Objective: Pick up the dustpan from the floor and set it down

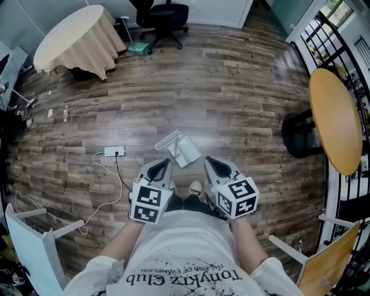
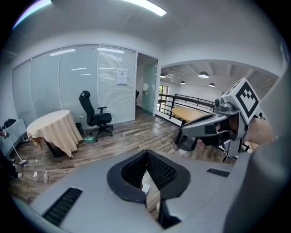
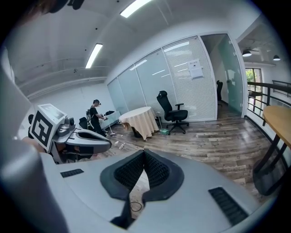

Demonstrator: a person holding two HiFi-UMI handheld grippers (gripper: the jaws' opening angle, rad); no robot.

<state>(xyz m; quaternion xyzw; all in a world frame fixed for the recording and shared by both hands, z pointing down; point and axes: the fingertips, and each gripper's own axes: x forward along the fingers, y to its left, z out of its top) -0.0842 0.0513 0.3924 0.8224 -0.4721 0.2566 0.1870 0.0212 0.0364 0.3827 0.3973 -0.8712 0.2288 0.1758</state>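
- Two grippers are held out in front of me, side by side, both forearms stretched forward from my waist and angled down at the floor (image 1: 231, 98).
- The left gripper (image 1: 168, 163) has its marker cube (image 1: 147, 203) on top near my wrist. Its nose points down toward the dustpan (image 1: 184, 150).
- In the left gripper view its jaws are clenched, the ribbed pads (image 2: 157, 169) meeting at the tips with nothing between them.
- The right gripper (image 1: 209, 162) mirrors that pose, with its own cube (image 1: 240, 198) up and tilted slightly outward.
- In the right gripper view its jaws are also closed tip to tip, gripping nothing.
- The dustpan is white and lies flat on the floor, handle toward the upper left in the head view. It sits just beyond the two noses, in line with the gap between them, and neither gripper holds it.
- My shoes (image 1: 195, 188) show just on my side of the dustpan, between the two grippers.
- A power strip (image 1: 114, 151) lies near the dustpan on its left, with a cable (image 1: 118, 173) running back toward me.
- A clothed table (image 1: 78, 37) stands well beyond the dustpan to the left, and a chair (image 1: 165, 17) well beyond it.
- A wooden table (image 1: 334, 118) stands well to the dustpan's right.
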